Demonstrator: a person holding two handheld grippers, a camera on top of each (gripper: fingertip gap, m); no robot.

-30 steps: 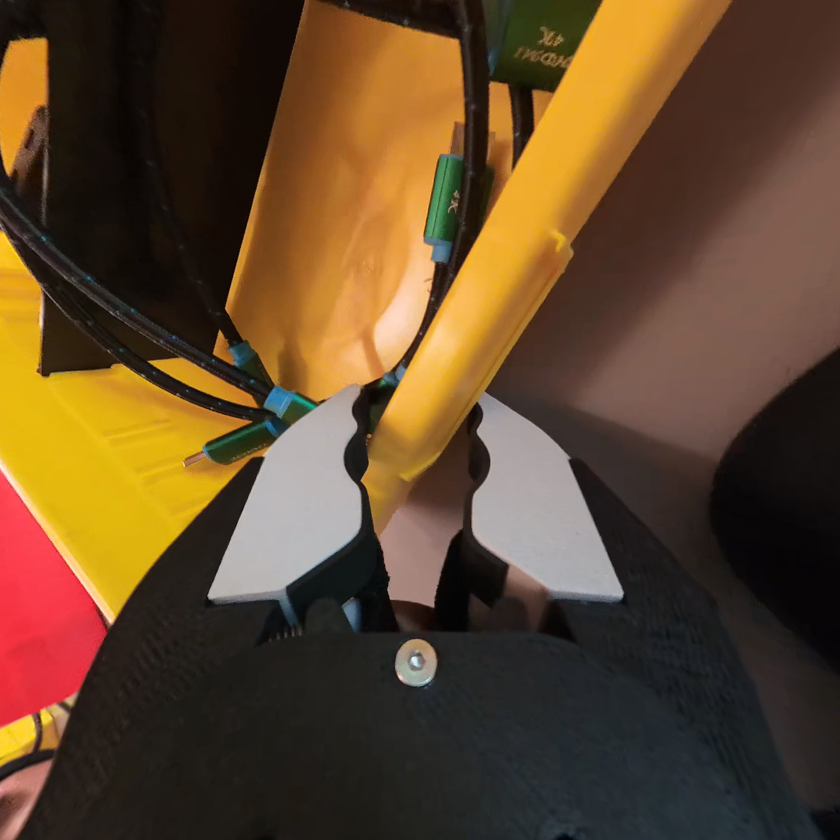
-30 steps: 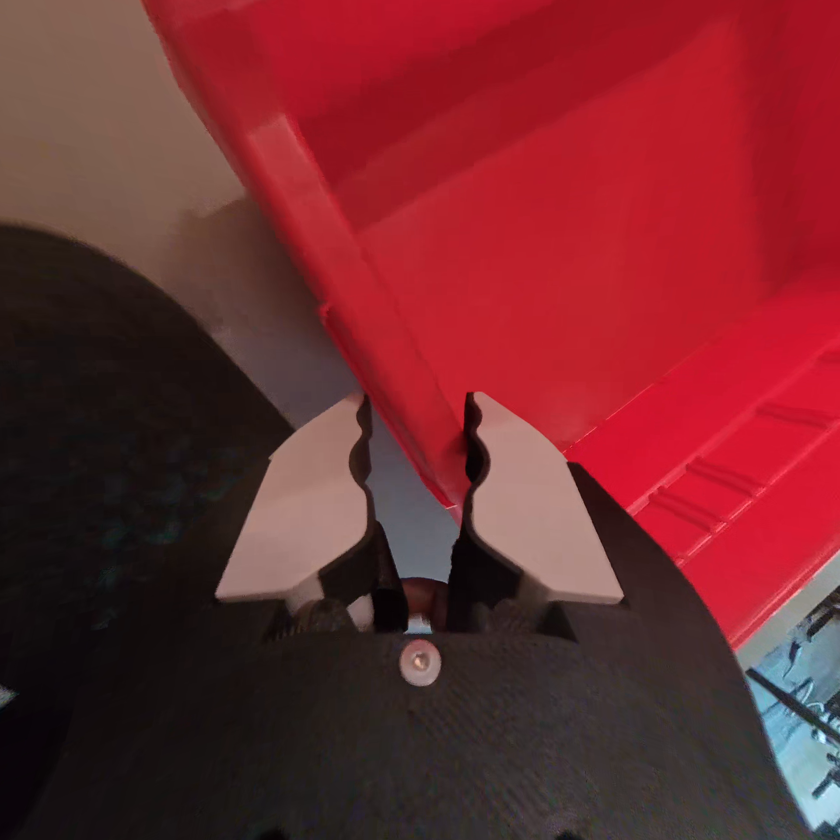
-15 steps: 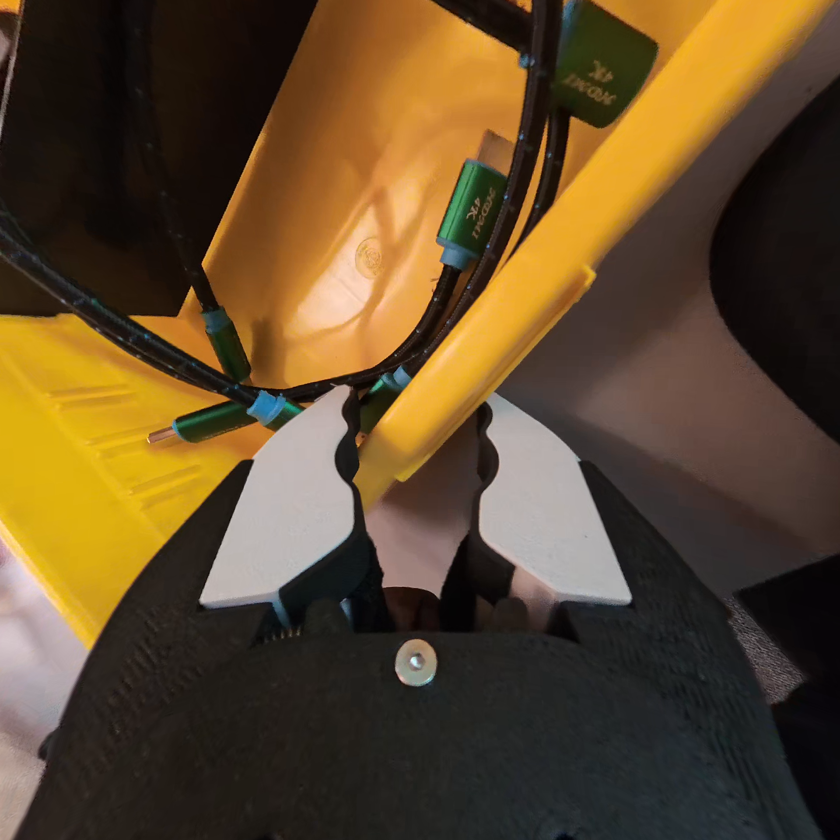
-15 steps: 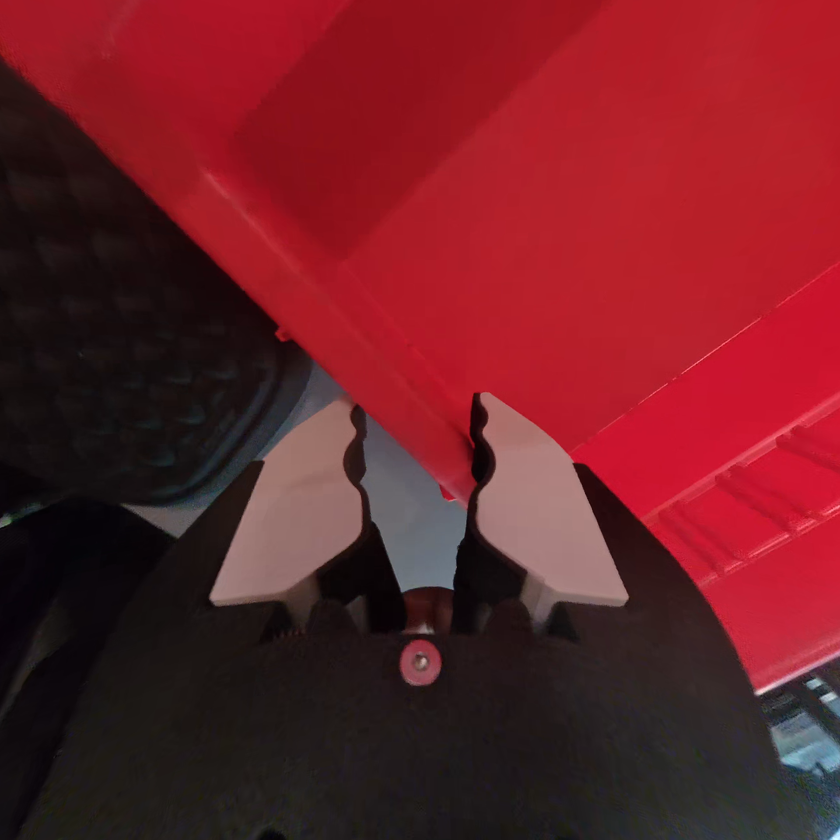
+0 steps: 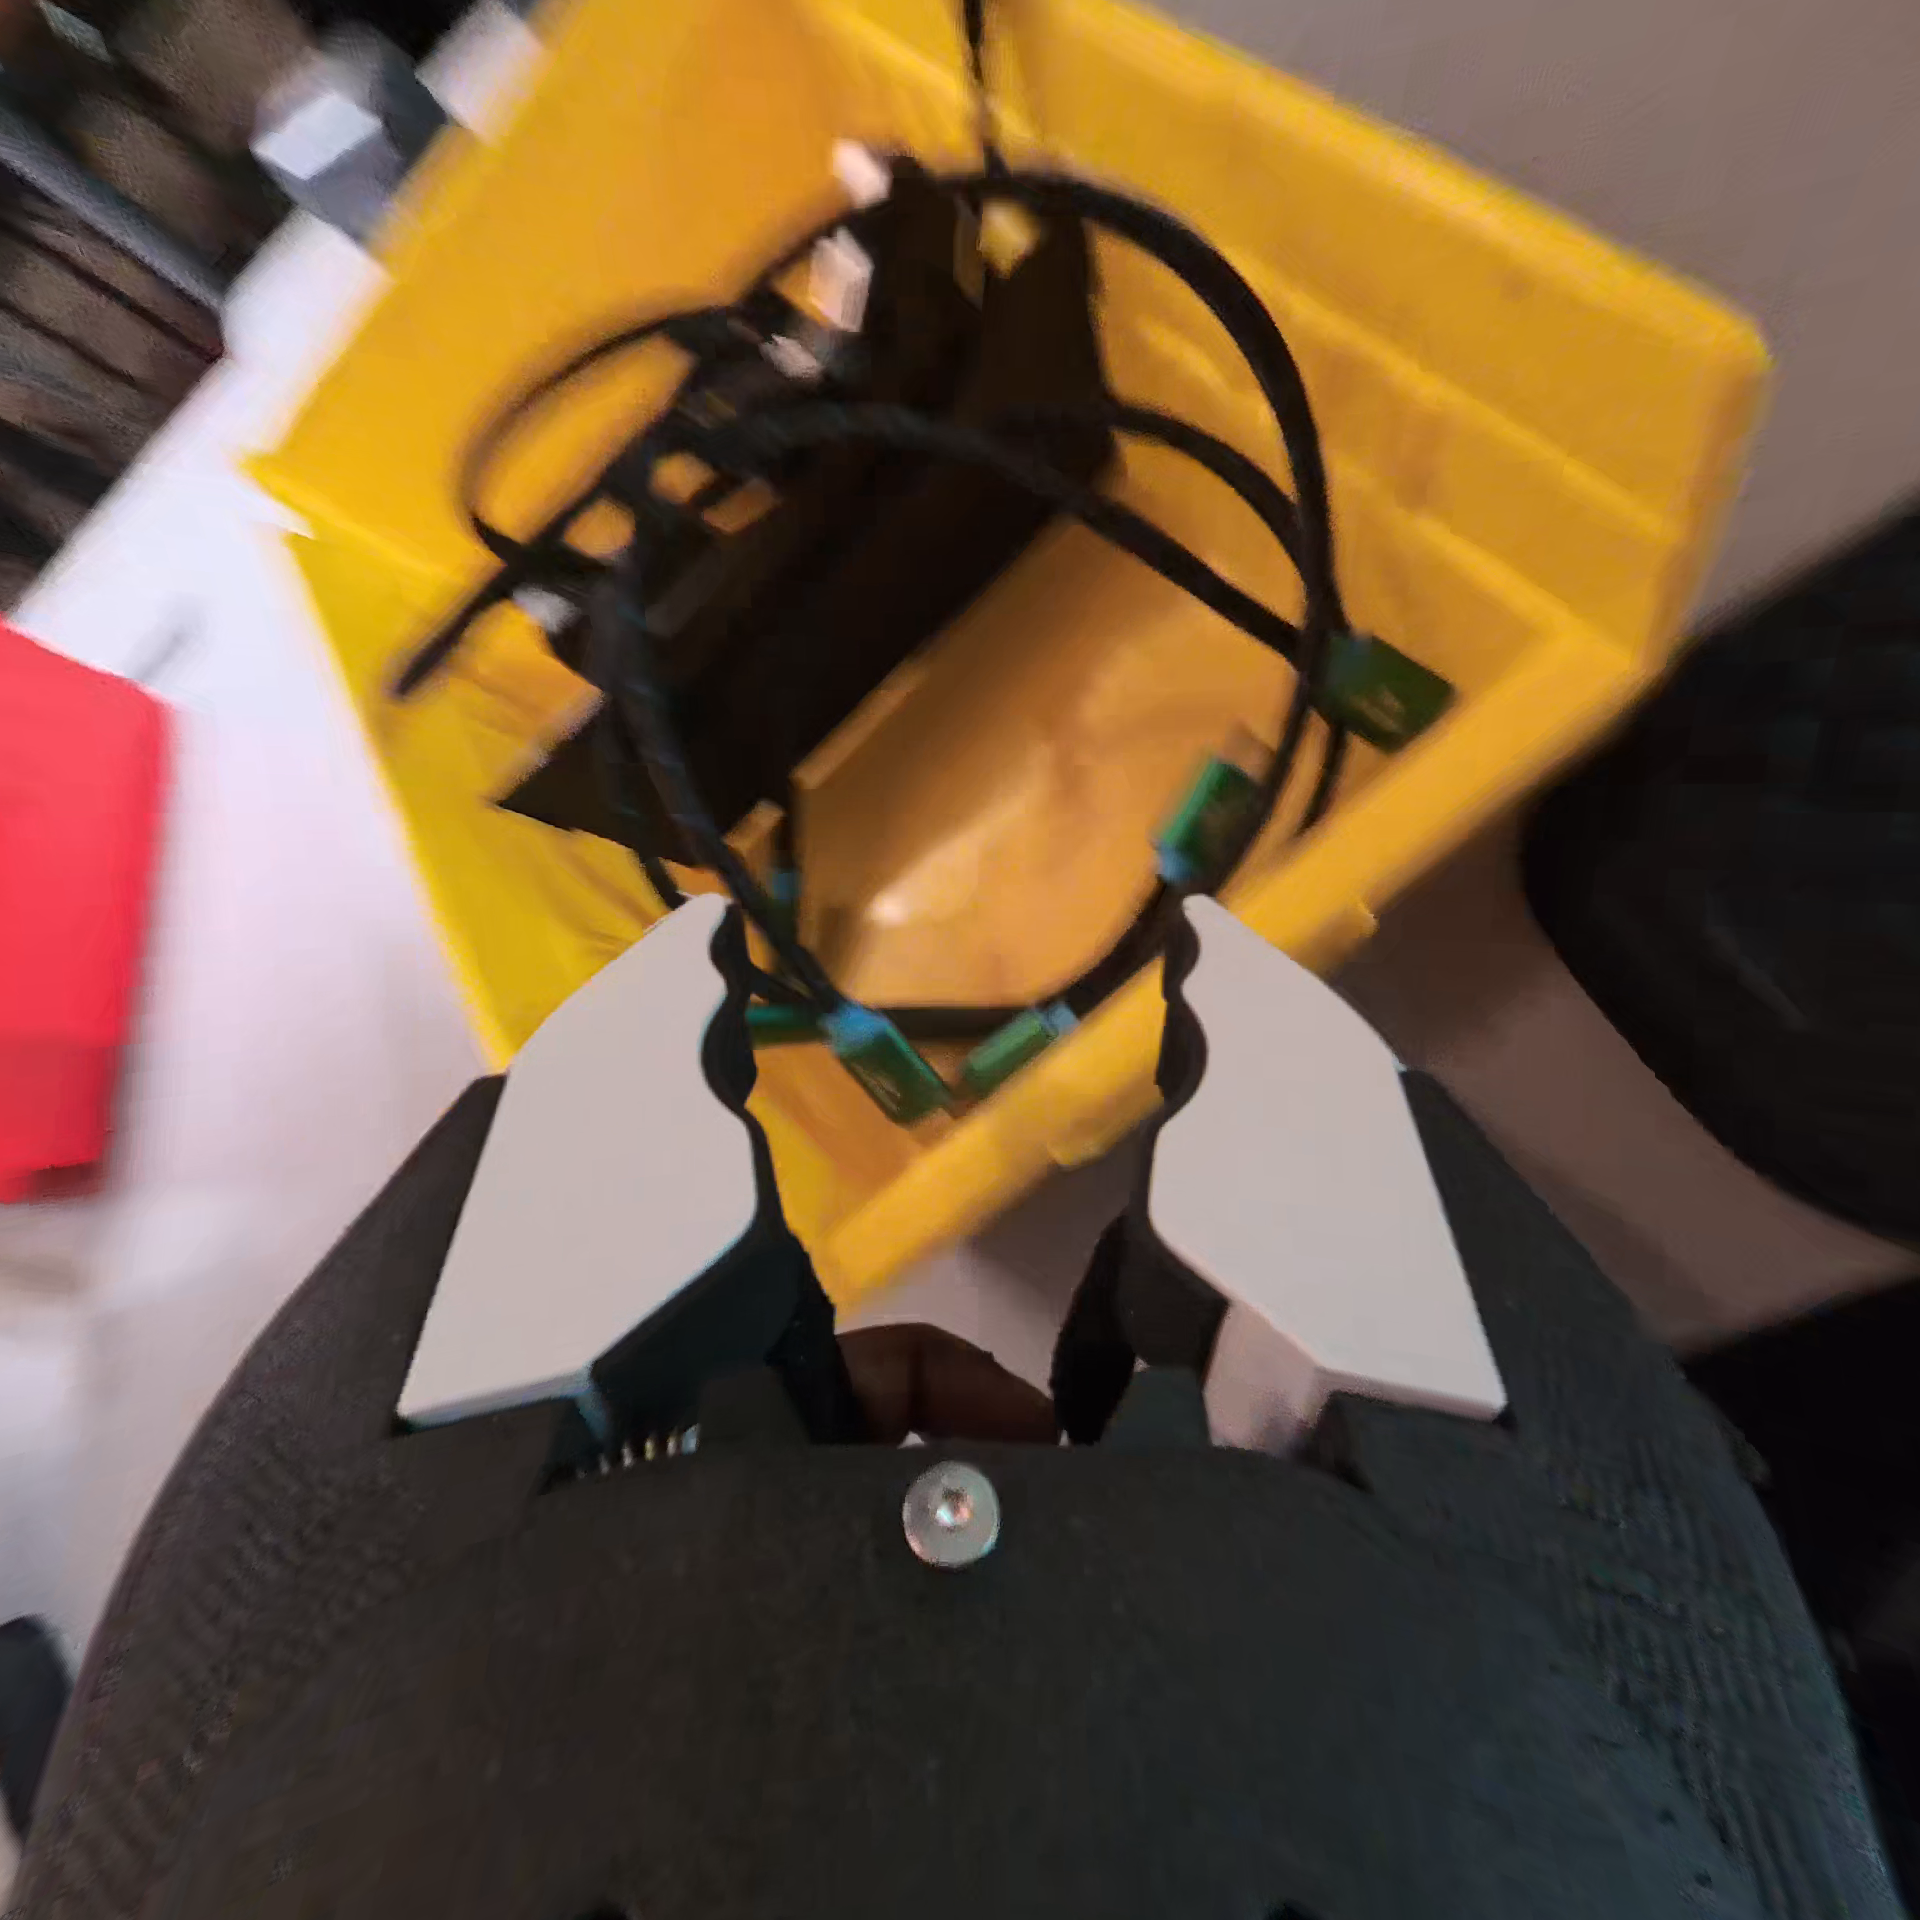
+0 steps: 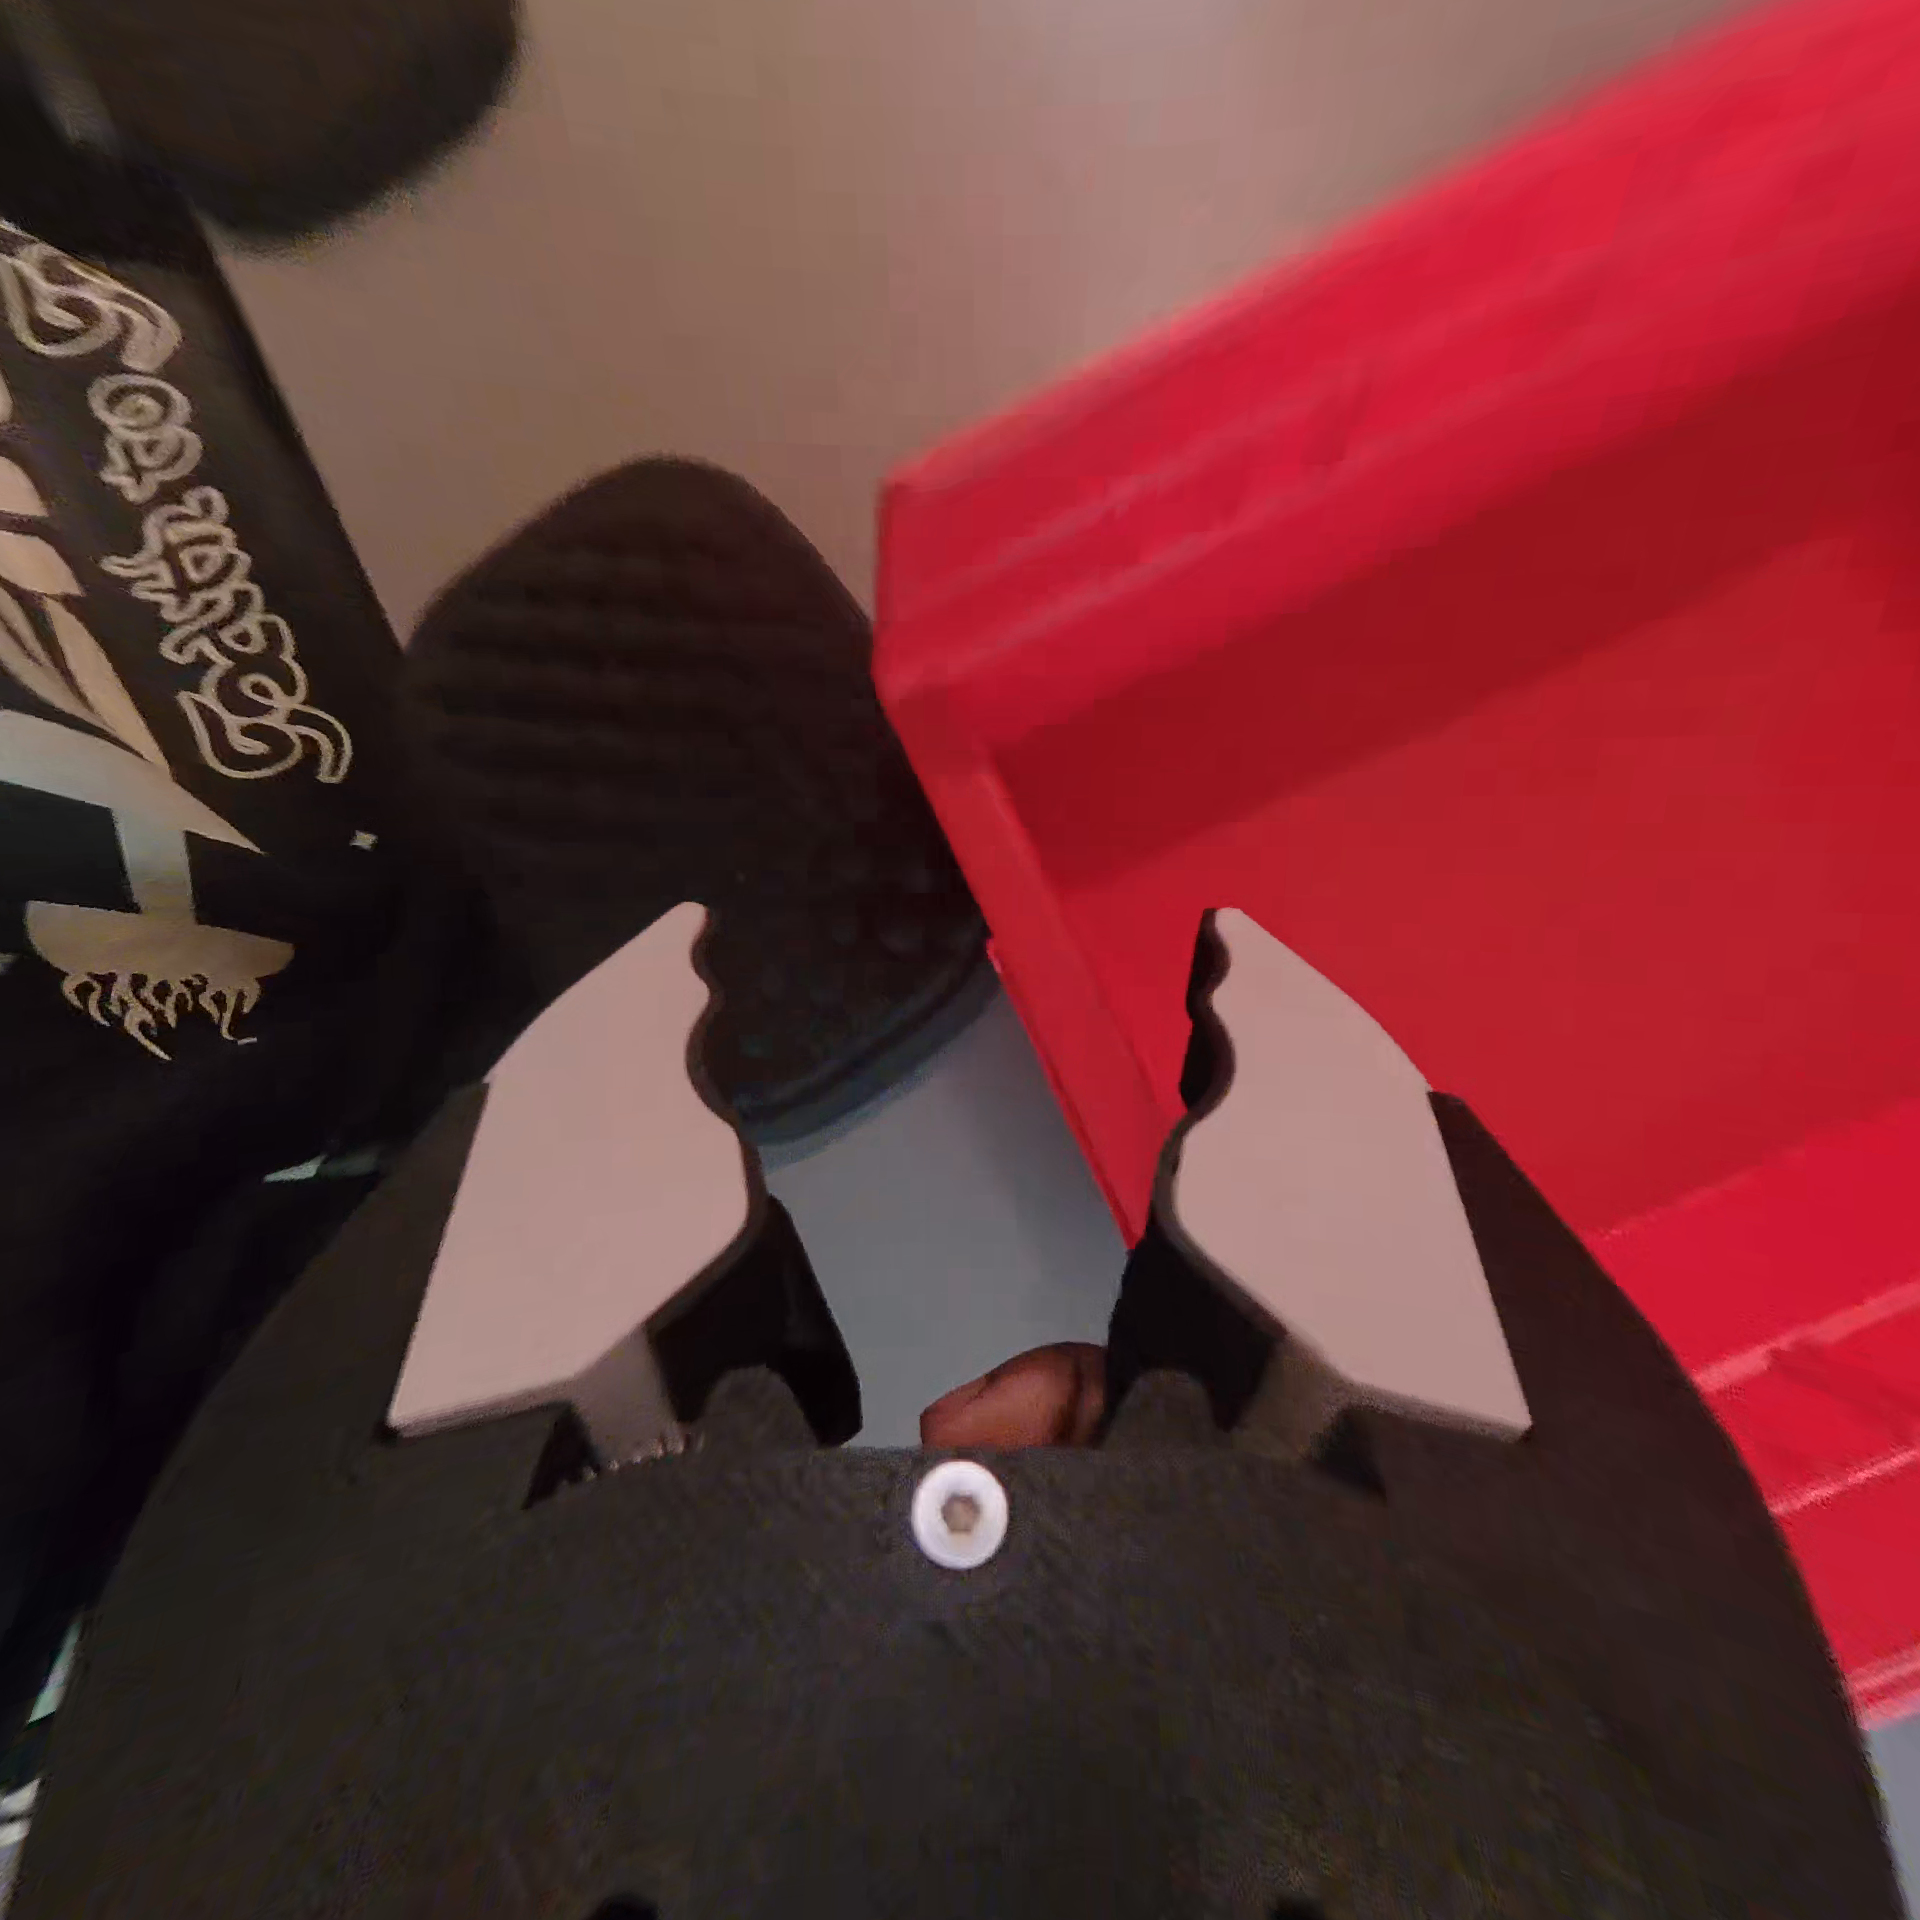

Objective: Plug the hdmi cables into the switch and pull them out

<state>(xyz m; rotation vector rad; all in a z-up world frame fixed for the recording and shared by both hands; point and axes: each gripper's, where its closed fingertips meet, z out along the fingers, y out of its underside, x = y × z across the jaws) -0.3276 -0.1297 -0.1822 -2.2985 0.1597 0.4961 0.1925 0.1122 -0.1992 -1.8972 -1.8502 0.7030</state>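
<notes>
In the left wrist view a yellow bin holds a black switch box and several black braided HDMI cables with green plugs. My left gripper is open and empty, just above the bin's near corner. In the right wrist view my right gripper is open and empty, with the rim of a red bin between its fingers. The view is blurred.
A red bin's corner shows at the left on the white table. A black shoe and a black printed garment of a person lie to the left below the right gripper. A dark rounded shape lies right of the yellow bin.
Both grippers have opened and let go of the bin rims they held. The left gripper has pulled back and up, so the whole yellow bin shows. The right gripper has drawn back from the red bin.
</notes>
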